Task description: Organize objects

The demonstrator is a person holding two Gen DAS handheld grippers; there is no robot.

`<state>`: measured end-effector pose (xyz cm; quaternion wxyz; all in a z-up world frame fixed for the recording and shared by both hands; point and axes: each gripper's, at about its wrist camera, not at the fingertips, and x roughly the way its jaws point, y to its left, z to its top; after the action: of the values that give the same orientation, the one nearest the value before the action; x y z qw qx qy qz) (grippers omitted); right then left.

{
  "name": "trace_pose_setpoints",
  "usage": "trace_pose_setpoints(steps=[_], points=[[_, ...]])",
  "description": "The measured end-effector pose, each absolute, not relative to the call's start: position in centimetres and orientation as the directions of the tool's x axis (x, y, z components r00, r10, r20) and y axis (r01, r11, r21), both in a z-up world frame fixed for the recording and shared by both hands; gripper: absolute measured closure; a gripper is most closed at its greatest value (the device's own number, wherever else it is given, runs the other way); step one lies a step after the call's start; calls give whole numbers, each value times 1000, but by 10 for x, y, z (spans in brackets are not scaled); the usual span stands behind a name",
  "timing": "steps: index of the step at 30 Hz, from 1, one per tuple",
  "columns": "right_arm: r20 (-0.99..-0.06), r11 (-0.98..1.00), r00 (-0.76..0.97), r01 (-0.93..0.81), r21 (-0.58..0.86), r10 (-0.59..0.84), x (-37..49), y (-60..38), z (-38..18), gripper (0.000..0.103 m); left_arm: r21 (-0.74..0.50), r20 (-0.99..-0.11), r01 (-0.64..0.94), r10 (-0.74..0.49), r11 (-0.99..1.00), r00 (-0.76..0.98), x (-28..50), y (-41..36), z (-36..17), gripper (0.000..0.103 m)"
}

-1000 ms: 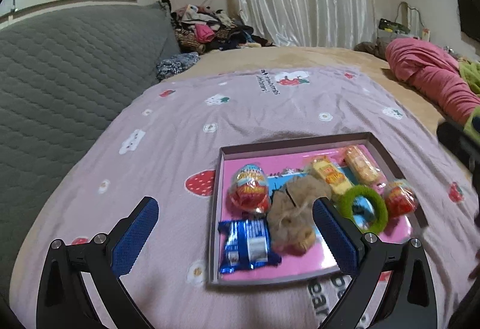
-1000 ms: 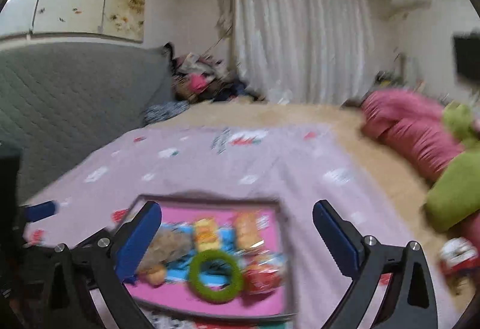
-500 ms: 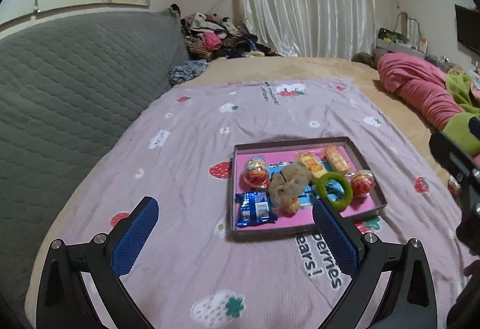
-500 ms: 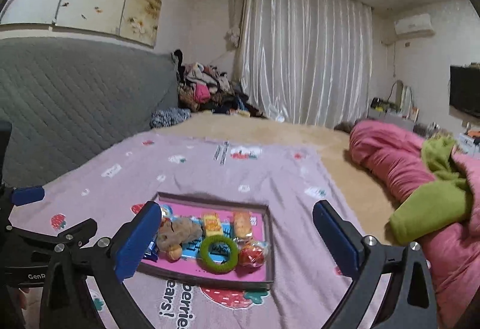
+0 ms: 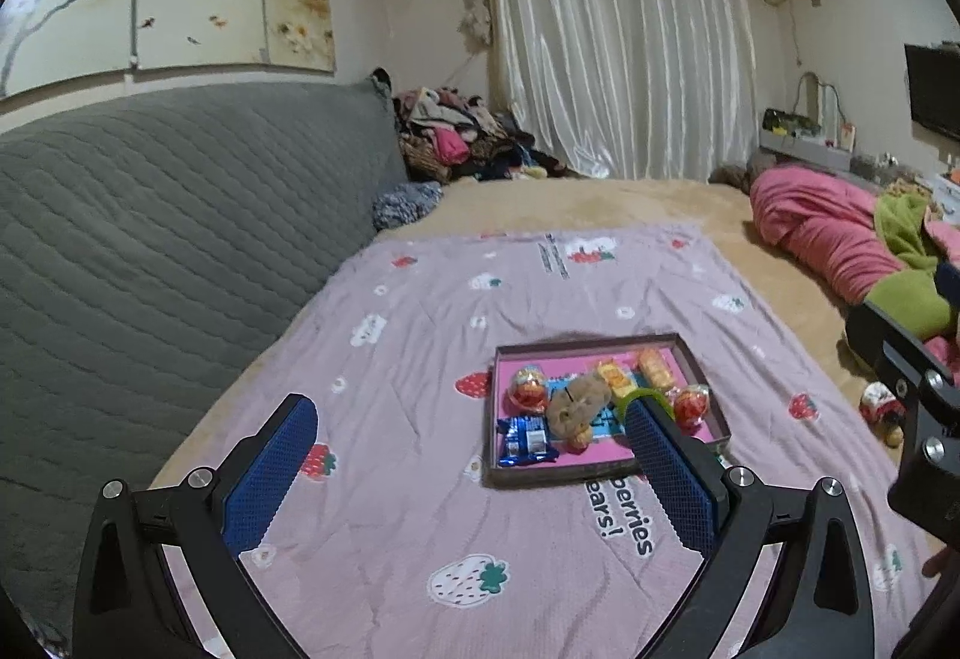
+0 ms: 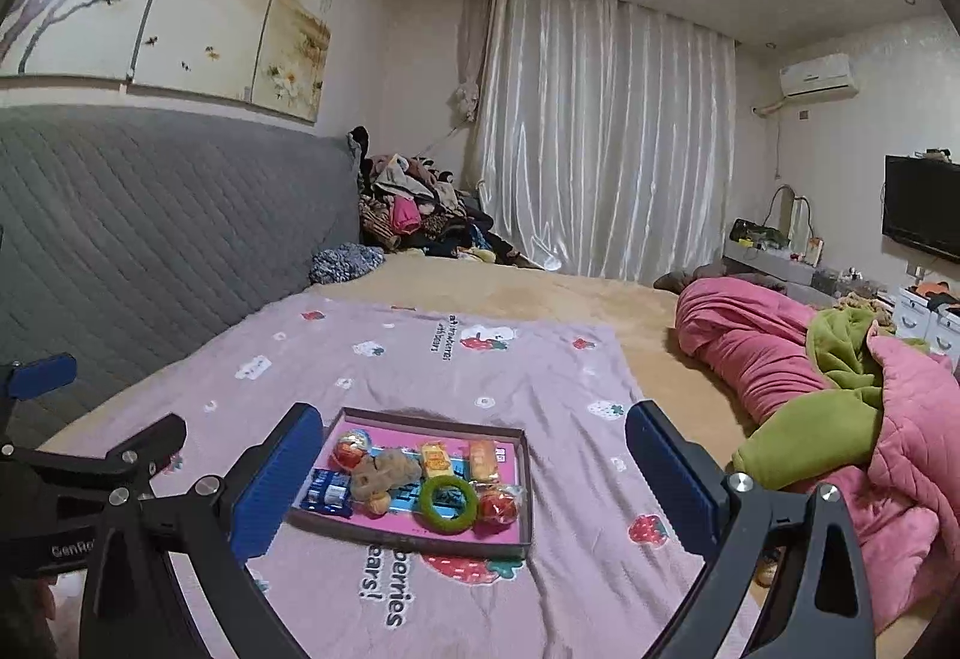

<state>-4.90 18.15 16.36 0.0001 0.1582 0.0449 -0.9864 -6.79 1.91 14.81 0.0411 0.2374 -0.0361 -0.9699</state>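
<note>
Tray [image 6: 525,485] sitting on blanket [image 6: 540,359] on bed [image 6: 540,293]; inside, snack pack [image 6: 327,492] far left, ring [image 6: 449,501] near front, plush toy [image 6: 384,470] between.

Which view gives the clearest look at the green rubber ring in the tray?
The right wrist view: the green rubber ring lies fully visible in the shallow brown tray. In the left wrist view, the left tool's blue pad covers most of the ring, leaving only its upper arc.
</note>
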Motion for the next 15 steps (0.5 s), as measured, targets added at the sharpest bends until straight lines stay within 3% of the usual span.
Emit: trace_pose_setpoints(steps=[7,15], points=[[-326,-995,-945,14,-95,17,-21,181,165,1,80,-420,88,-113,-993,-900,-37,14,158,0],[-376,-996,-927,26,-86,8,-2,185,140,1,67,-439,95,-114,-993,-891,-16,12,131,0]])
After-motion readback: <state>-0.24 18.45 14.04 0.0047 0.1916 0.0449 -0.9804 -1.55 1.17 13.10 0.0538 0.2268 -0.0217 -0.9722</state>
